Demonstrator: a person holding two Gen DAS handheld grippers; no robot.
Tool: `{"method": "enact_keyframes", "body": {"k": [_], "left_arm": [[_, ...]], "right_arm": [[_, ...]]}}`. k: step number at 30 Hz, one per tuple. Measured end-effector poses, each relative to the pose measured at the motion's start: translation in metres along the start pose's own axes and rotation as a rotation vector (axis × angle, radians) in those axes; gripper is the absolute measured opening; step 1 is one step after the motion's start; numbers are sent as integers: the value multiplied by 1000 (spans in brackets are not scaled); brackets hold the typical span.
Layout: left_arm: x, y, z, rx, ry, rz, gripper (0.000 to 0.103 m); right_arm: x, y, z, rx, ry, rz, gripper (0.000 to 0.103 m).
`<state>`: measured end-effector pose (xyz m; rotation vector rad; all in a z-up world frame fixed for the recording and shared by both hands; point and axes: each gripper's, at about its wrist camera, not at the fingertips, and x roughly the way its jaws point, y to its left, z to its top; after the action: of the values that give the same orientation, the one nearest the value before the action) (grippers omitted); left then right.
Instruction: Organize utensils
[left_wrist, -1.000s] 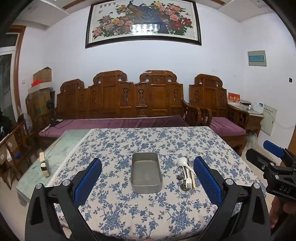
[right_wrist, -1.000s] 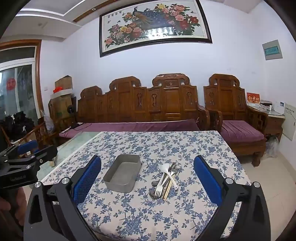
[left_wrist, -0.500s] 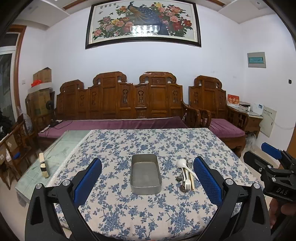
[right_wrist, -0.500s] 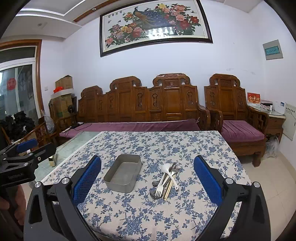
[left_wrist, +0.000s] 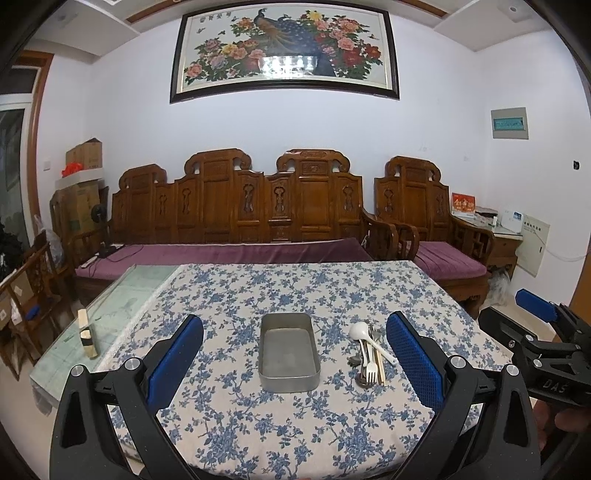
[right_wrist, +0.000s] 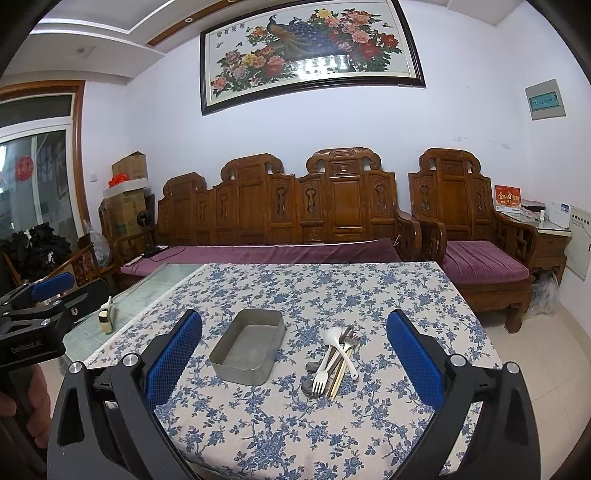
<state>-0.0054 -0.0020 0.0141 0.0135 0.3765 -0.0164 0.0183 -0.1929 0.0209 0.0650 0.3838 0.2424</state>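
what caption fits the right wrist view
Open right gripper facing an empty tin beside piled utensils.

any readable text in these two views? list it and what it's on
"DAS": on the black body of the right gripper, seen from the left wrist view.
Left gripper body, right wrist view: pale embossed lettering, too blurred to read.
Peacock painting: characters along its top edge, too small to read.
Red box on the side cabinet: gold characters, unreadable.
Red paper ornament on the window: design unclear.
Wall panel: label strip unreadable.
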Motion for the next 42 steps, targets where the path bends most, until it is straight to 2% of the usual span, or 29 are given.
{"method": "enact_keyframes", "body": {"k": [42], "left_arm": [[-3, -4, -1, 6, -5, -5, 96]], "right_arm": [[-3, 0, 2, 4, -6, 1, 101]]}}
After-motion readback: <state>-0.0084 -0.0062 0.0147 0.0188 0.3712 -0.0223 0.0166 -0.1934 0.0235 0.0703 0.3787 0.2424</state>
